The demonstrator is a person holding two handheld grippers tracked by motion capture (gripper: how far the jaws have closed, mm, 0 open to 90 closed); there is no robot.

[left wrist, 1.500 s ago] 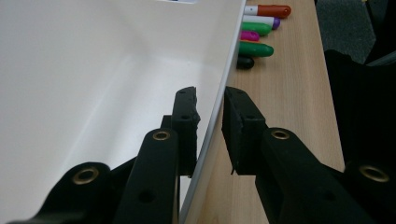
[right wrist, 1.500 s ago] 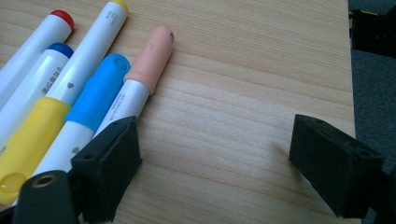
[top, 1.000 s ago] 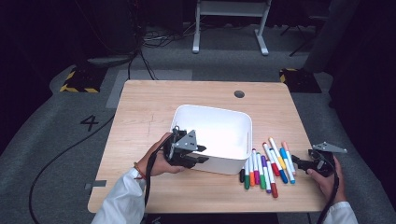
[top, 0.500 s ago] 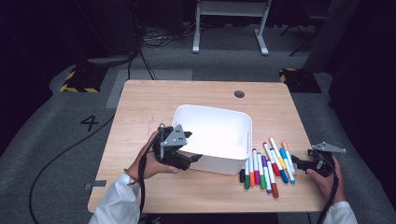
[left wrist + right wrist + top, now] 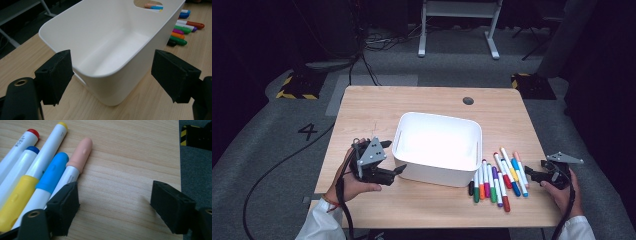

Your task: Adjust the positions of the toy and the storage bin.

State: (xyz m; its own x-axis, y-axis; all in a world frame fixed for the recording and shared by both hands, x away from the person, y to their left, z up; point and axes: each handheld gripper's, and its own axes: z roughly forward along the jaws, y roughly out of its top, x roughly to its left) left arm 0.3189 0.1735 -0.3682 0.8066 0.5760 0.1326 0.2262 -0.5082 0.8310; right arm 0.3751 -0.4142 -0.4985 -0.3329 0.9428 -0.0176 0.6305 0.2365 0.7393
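A white bin (image 5: 432, 172) stands empty at mid table; its near corner (image 5: 130, 82) faces my left gripper. Held just left of that corner, my left gripper (image 5: 394, 156) (image 5: 112, 77) is open. Its jaws have just been opening, and the pads touch nothing. Several colored markers (image 5: 497, 180) lie side by side right of the bin. My right gripper (image 5: 532, 172) (image 5: 113, 205) is open low over bare wood at their right edge. Its jaws have just been closing, with nothing between them. The pink-capped marker (image 5: 82, 152) lies beside one jaw, next to a blue-capped one (image 5: 52, 173).
The wooden table (image 5: 377, 110) has a dark round hole (image 5: 468, 100) near its far edge. The table's right edge (image 5: 180, 157) runs close past my right gripper. Cables and a white stand (image 5: 457, 30) sit on the grey floor beyond.
My left gripper has drawn back to the left from the bin's near-left corner, and its jaws stand wider apart. The right hand has kept its place. The bin and markers lie as before.
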